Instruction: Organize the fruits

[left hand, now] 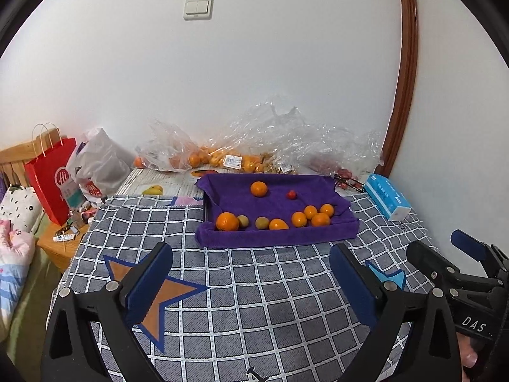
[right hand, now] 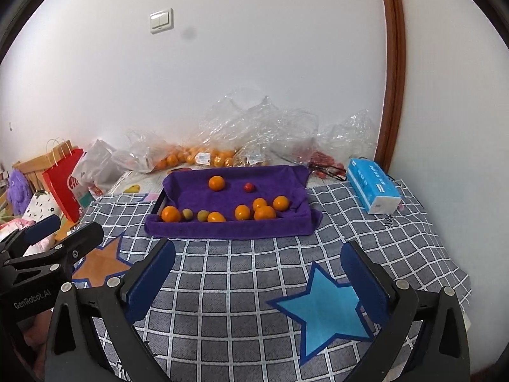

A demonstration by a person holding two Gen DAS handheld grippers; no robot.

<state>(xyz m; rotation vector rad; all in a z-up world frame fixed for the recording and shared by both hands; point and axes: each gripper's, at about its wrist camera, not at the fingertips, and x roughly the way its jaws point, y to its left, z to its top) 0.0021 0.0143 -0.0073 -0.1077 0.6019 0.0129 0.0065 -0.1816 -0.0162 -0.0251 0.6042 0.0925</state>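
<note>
A tray lined with a purple towel [left hand: 273,238] [right hand: 229,230] sits at the far middle of the checked cloth. In it lie several oranges: one alone at the back [left hand: 258,188], a big one at the front left [left hand: 227,221] and a cluster on the right [left hand: 315,215]. Two small greenish fruits [left hand: 243,220] and a red cherry tomato [left hand: 291,194] lie there too. My left gripper [left hand: 251,251] hangs open and empty above the cloth, short of the tray. My right gripper [right hand: 258,246] is beside it, open and empty as well.
Clear plastic bags of oranges [left hand: 222,159] are heaped against the back wall. A blue tissue pack [right hand: 372,187] lies right of the tray. A red paper bag [left hand: 52,181] stands off the left edge. The cloth bears an orange star [left hand: 159,299] and a blue star [right hand: 324,308].
</note>
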